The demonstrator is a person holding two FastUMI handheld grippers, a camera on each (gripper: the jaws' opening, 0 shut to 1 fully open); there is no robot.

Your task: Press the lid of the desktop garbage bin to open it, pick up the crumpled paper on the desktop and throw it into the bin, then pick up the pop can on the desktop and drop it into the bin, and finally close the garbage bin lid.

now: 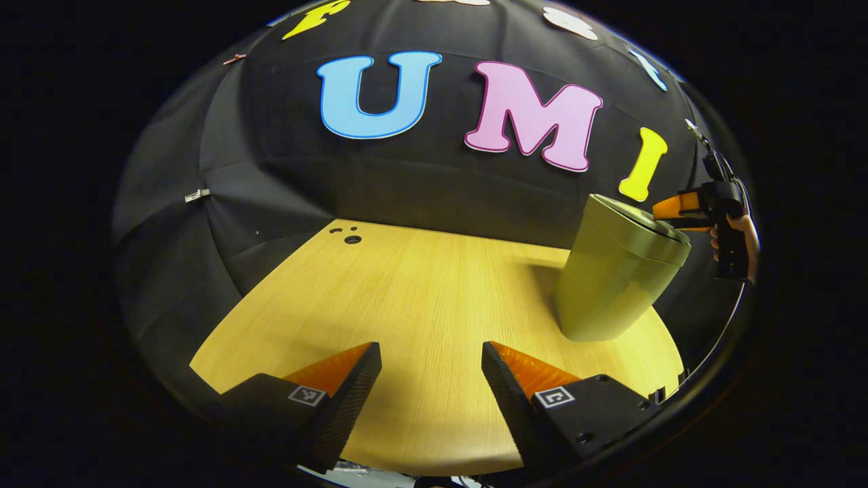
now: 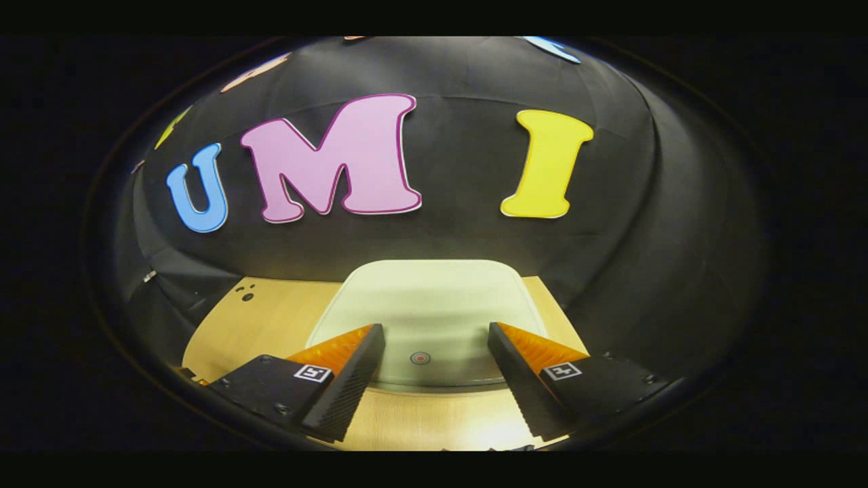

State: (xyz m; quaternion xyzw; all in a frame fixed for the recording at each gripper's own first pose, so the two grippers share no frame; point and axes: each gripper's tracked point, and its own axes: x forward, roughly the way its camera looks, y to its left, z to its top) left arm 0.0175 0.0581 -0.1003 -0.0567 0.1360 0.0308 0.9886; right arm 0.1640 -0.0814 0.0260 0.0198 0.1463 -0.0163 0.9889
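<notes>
Left gripper: the left gripper (image 1: 431,379) hangs low over the bare wooden table (image 1: 407,285), its two fingers spread wide apart with nothing between them and nothing touching them.

Table: pale wood grain, with a few small dark holes (image 1: 351,238) near its far left corner, close to the black cloth wall.

Bin: the olive-green garbage bin (image 1: 610,285) stands on the right side of the table in the left gripper view, its long axis running up from the tabletop and leaning right in the curved picture, its narrower base on the wood and its wider top toward the wall.

Lid: the lid (image 1: 634,220) lies flat and closed across the top of the bin; seen from the right gripper view it is a pale rounded panel (image 2: 424,305) with a small round red mark (image 2: 420,357) near its front edge.

Right gripper: in the left gripper view the right gripper (image 1: 671,210) reaches in from the right at the level of the lid, its tips at or just over the lid's far edge; contact cannot be told. A hand (image 1: 742,237) holds it from behind. In its own view the right gripper (image 2: 436,362) hovers above the lid, fingers wide apart, the red mark showing between them, gripping nothing.
</notes>
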